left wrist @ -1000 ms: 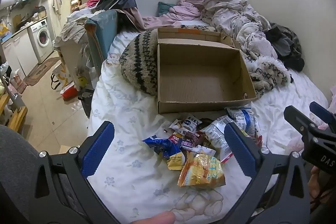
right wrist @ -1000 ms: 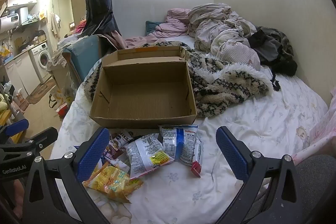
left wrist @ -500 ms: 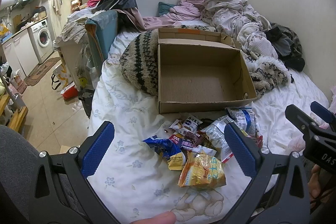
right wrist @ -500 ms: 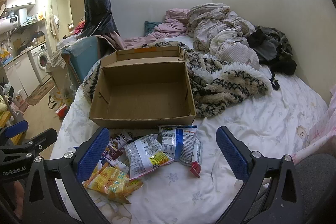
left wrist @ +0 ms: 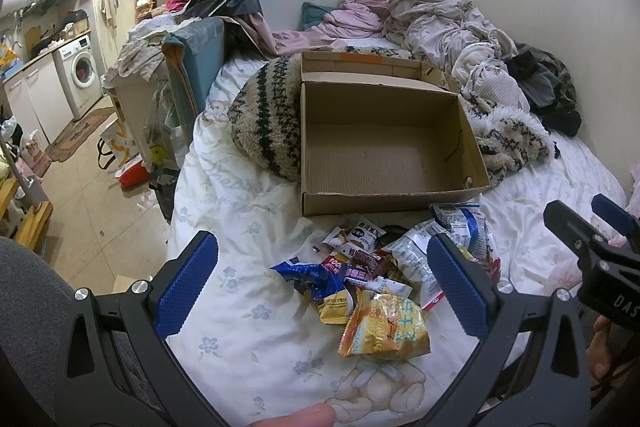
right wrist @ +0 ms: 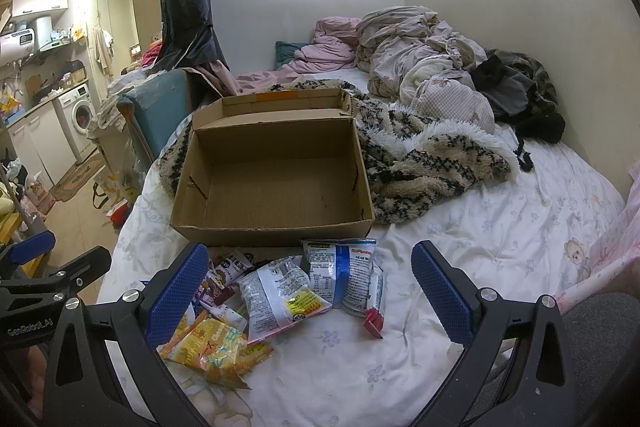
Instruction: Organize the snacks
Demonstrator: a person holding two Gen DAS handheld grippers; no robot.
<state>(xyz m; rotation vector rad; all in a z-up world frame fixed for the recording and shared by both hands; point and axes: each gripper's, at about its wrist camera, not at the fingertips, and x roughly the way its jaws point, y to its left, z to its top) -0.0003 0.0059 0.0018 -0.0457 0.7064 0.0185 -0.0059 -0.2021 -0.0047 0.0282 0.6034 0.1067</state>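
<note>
Barely any shift since the earlier frames: same snack pile, same box, both tools drifted only a touch. Snack packets (left wrist: 376, 279) heaped on the white flowered bedsheet (left wrist: 240, 307), touching the near wall of the cardboard box (left wrist: 384, 199). Orange-yellow bag (left wrist: 386, 327) nearest, at the front of the heap; dark blue wrapper (left wrist: 312, 277) on the heap's left; white-and-yellow bag (right wrist: 286, 293) and blue-and-white bag (right wrist: 344, 277) side by side on the right, a small red piece (right wrist: 374, 323) just beside them. Box open-topped, lid flap folded up at the back, nothing inside but bare corrugated floor. Fuzzy patterned blanket (right wrist: 420, 163) bunched against the box's left, back and right sides. Crumpled bedding and clothes (right wrist: 420, 67) piled well behind, by the wall. Open sheet to the right of the snacks; bed edge close on the left, with floor (left wrist: 80, 195) below. Left gripper (left wrist: 320, 285) hanging above the pile's left half, blue pads (left wrist: 186, 283) spread wide, nothing between them. Right gripper (right wrist: 306, 293) above the pile's right half, pads (right wrist: 442, 297) likewise wide apart and empty. A fingertip (left wrist: 296, 417) showing at the bottom edge of the left view.
</note>
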